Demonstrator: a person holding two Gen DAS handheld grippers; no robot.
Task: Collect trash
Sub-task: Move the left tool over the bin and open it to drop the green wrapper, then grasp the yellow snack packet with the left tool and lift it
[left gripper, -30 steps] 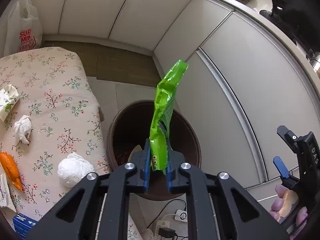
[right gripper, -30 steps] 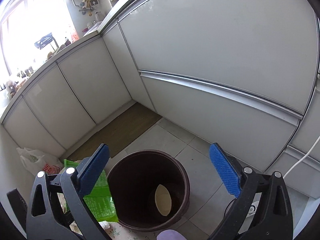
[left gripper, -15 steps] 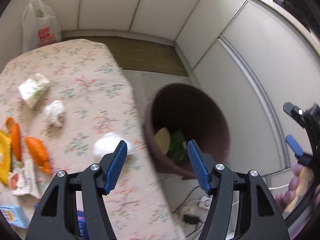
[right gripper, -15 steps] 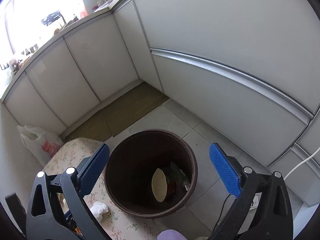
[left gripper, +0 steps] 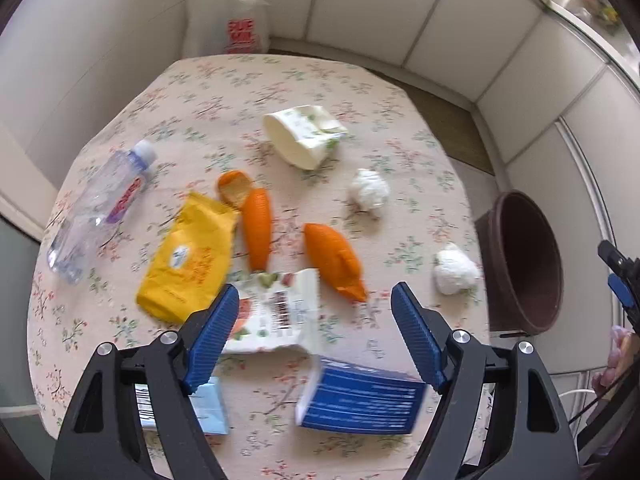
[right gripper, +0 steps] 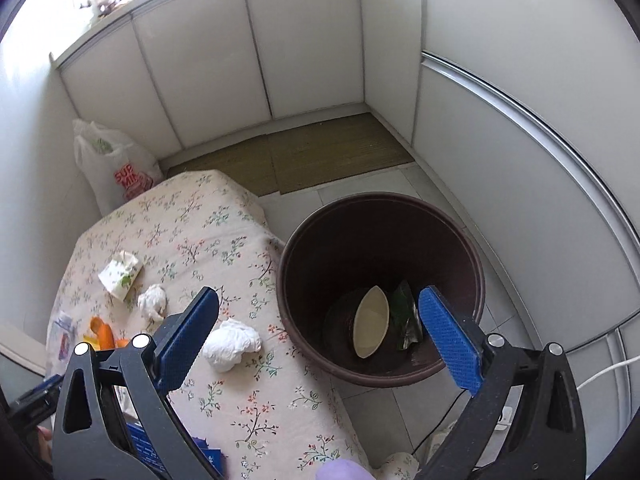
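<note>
While both claws hang with jaws spread wide and nothing between them, the floral table [left gripper: 248, 92] fills the left wrist view. The brown bin [right gripper: 380, 216] stands on the floor at the table's 3 o'clock edge, holding a cream dish [right gripper: 371, 322] and a green wrapper [right gripper: 406, 314]. The left gripper [left gripper: 316, 330] hovers above the litter; the right gripper [right gripper: 318, 334] hangs over the gap between table and bin.

On the cloth, a clear bottle [left gripper: 96, 208] lies at 9 o'clock, a yellow pouch [left gripper: 188, 258] beside it toward the centre. A blue box [left gripper: 360, 398] sits at 6 o'clock, a white printed packet [left gripper: 276, 316] just above it. A paper cup [left gripper: 302, 140] lies on its side toward 12 o'clock. Two orange peels [left gripper: 334, 258] rest mid-table. One tissue wad [left gripper: 456, 270] lies near the bin edge, another [left gripper: 368, 190] below the cup. A white bag [left gripper: 228, 20] stands behind the table.
</note>
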